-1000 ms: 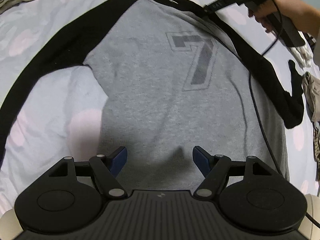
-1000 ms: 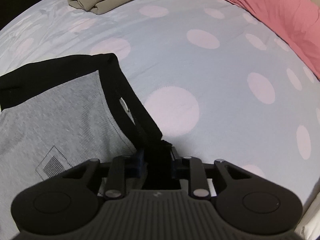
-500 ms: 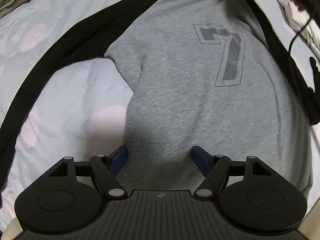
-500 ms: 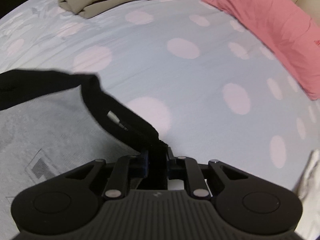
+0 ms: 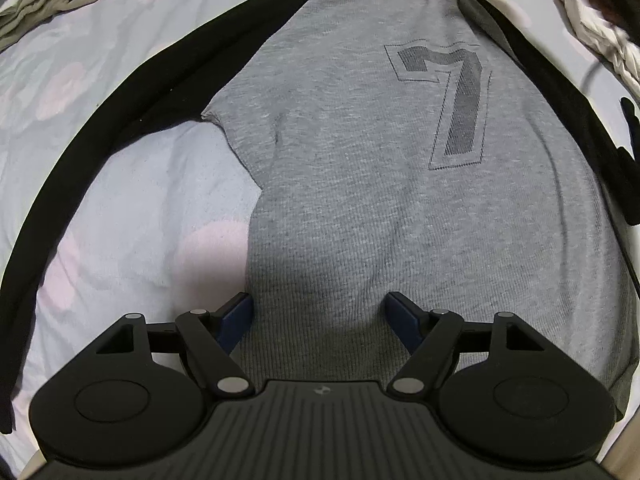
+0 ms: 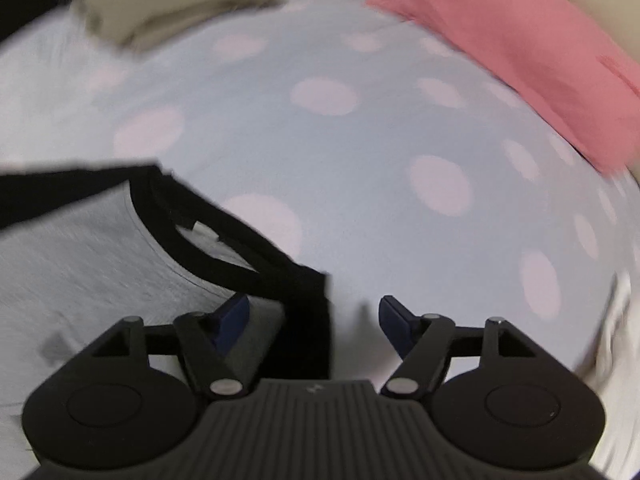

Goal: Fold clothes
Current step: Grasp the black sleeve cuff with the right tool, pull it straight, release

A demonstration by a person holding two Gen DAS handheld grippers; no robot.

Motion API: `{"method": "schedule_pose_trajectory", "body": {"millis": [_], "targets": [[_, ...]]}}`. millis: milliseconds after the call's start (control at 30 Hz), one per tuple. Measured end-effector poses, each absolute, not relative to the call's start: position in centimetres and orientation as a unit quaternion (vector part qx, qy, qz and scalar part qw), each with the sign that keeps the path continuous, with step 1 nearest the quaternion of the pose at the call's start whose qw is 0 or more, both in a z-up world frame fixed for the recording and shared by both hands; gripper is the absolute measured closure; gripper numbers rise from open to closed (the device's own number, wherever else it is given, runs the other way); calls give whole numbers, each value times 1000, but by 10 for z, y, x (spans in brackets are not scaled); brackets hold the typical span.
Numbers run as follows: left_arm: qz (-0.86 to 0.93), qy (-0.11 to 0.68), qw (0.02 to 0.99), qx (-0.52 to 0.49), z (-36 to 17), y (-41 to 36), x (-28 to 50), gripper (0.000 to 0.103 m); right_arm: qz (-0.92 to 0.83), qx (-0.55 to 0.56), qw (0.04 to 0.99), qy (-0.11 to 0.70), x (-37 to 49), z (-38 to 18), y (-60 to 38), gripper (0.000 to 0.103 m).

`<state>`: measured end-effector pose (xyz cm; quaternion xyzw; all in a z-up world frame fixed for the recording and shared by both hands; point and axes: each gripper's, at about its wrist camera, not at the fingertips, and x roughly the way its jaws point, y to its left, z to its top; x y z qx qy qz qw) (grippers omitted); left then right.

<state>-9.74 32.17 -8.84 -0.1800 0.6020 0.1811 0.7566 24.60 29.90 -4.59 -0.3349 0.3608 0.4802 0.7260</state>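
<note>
A bed (image 5: 132, 200) with a pale blue, pink-dotted sheet carries a grey shirt (image 5: 360, 160) with black sleeves and a printed 7, spread flat. The left tool (image 5: 318, 312) hangs spread over the shirt's lower part, pinching nothing. The right tool (image 6: 314, 312) is opening at the collar, black fabric lying between its jaws, beside a pink pillow (image 6: 520, 52).

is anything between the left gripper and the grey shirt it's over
Nothing visible does. The left gripper hangs with its jaws open directly above the lower part of the grey black-sleeved shirt with the number 7, which lies flat on the pale blue pink-dotted bedsheet; only bare fabric shows between them.
</note>
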Motion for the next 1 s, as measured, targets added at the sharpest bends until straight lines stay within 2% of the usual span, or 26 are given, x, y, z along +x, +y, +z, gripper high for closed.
{"method": "schedule_pose_trajectory", "body": {"millis": [100, 267, 367, 467, 633, 700, 800, 833, 867, 1000], "targets": [[165, 588, 768, -194, -79, 316, -94, 31, 480, -281, 748, 363, 249, -16, 230, 22], [87, 562, 803, -178, -59, 278, -38, 31, 423, -304, 777, 353, 221, -5, 102, 21], [18, 546, 821, -169, -49, 248, 3, 31, 392, -283, 789, 379, 203, -18, 38, 21], [29, 545, 821, -165, -46, 233, 10, 31, 350, -228, 796, 438, 203, -45, -1, 21], [68, 573, 808, -118, -60, 221, 6, 31, 325, -114, 805, 483, 224, -78, -4, 23], [76, 581, 803, -105, -68, 218, 5, 31, 312, -109, 804, 494, 232, -87, 11, 28], [83, 590, 796, -108, -75, 219, 0, 31, 310, -167, 815, 460, 224, -84, 19, 63], [86, 592, 794, -108, -77, 218, -1, 31, 307, -181, 819, 450, 222, -82, 19, 88], [88, 591, 795, -105, -77, 217, -1, 31, 298, -188, 822, 447, 222, -78, 16, 92], [87, 586, 798, -105, -73, 212, -3, 31, 270, -239, 833, 419, 216, -59, -2, 92]]}}
